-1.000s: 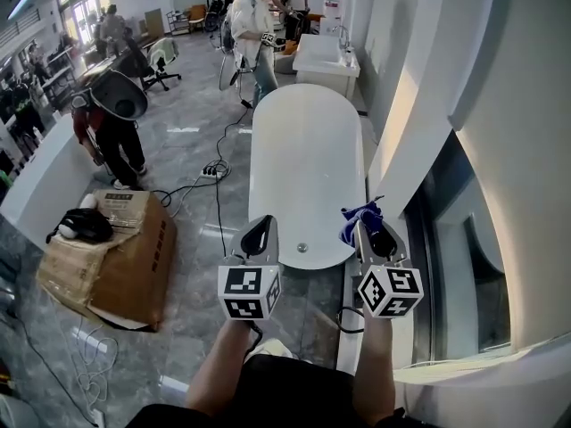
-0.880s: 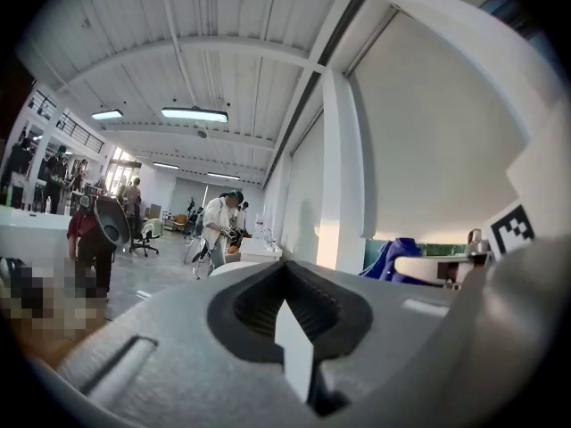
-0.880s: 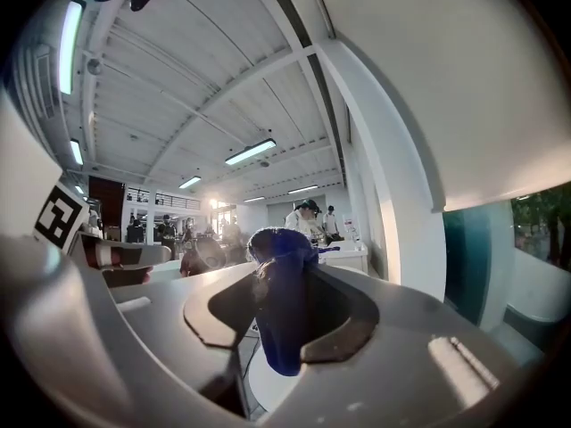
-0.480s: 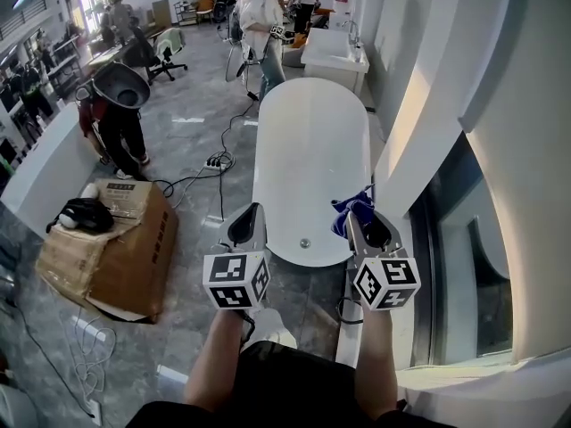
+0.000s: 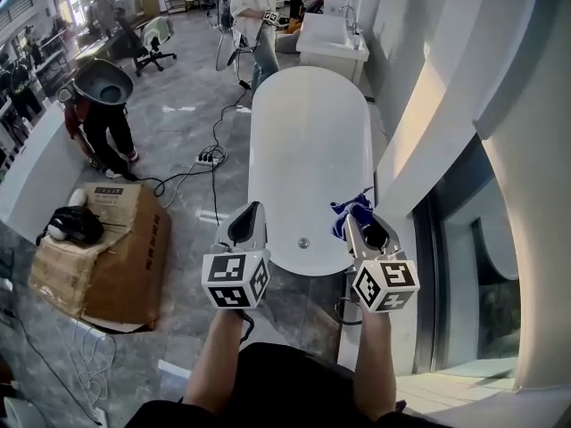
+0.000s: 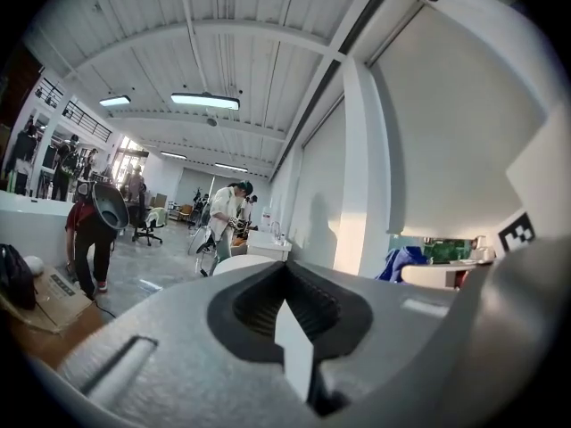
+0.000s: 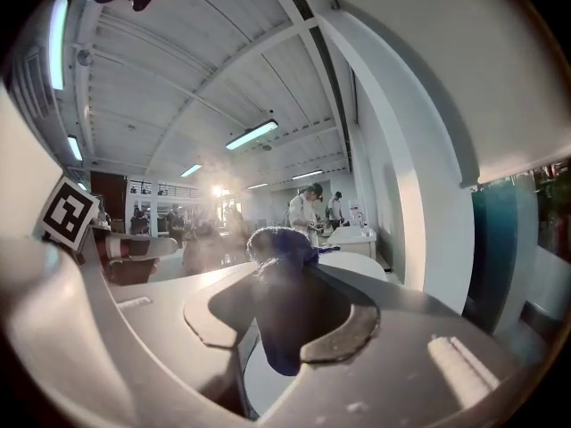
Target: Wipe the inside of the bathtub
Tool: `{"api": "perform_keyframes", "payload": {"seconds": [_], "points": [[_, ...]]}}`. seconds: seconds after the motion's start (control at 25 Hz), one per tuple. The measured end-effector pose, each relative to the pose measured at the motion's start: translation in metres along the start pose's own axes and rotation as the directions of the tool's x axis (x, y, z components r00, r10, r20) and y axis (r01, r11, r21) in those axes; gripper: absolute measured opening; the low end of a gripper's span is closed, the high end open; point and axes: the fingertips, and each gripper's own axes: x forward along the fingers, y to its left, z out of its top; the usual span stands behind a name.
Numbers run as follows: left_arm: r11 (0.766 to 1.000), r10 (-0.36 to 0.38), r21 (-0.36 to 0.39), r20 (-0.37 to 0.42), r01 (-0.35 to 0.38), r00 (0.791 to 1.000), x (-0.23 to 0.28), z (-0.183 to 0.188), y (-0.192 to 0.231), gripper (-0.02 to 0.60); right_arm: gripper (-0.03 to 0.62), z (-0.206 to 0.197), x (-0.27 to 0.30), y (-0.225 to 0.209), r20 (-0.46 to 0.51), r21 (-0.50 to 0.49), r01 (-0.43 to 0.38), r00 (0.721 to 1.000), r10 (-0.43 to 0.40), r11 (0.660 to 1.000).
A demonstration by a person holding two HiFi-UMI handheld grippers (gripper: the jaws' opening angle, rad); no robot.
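Note:
The white oval bathtub (image 5: 308, 141) runs away from me in the head view, its drain (image 5: 303, 242) at the near end. My left gripper (image 5: 249, 219) hovers at the tub's near left rim, jaws shut with nothing between them. My right gripper (image 5: 360, 224) is at the near right rim, shut on a blue cloth (image 5: 350, 209) that bunches out past its tips. In the right gripper view the blue cloth (image 7: 280, 243) fills the right gripper (image 7: 277, 279). In the left gripper view the left gripper (image 6: 285, 283) has its jaws together, and the tub's edge (image 6: 239, 260) shows beyond it.
A cardboard box (image 5: 111, 257) with a black bag (image 5: 73, 225) stands on the floor to the left. Cables and a power strip (image 5: 207, 158) lie beside the tub. A white wall (image 5: 419, 123) flanks its right. One person (image 5: 100, 105) bends over; another (image 5: 254, 12) stands by a second white tub (image 5: 332, 41).
Both grippers have come slightly nearer the tub's near end, with the view shifting a little. The right gripper still holds the blue cloth and the left stays shut.

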Motion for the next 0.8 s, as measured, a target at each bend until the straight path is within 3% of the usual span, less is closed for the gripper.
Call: {"api": "perform_keyframes", "payload": {"seconds": [0.16,0.52,0.72,0.8], "points": [[0.999,-0.007,-0.039,-0.021,0.006,1.0,0.035,0.001,0.03,0.003,0.132,-0.017,0.048,0.0,-0.057,0.038,-0.001,0.998,0.003,0.999],[0.999,0.04,0.003,-0.087,-0.039,0.995,0.128,0.023,0.135,0.003,0.132,-0.019,0.203,0.039,-0.096,0.094,-0.087,0.991,0.096,0.992],[1.0,0.011,0.001,-0.122,-0.011,0.992,0.188,0.023,0.17,0.003,0.132,-0.019,0.273,0.033,-0.132,0.096,-0.067,0.988,0.079,0.993],[0.999,-0.006,-0.033,-0.143,0.001,0.99,0.21,0.014,0.181,0.003,0.132,-0.021,0.295,0.028,-0.155,0.079,-0.056,0.986,0.068,0.995]]}}
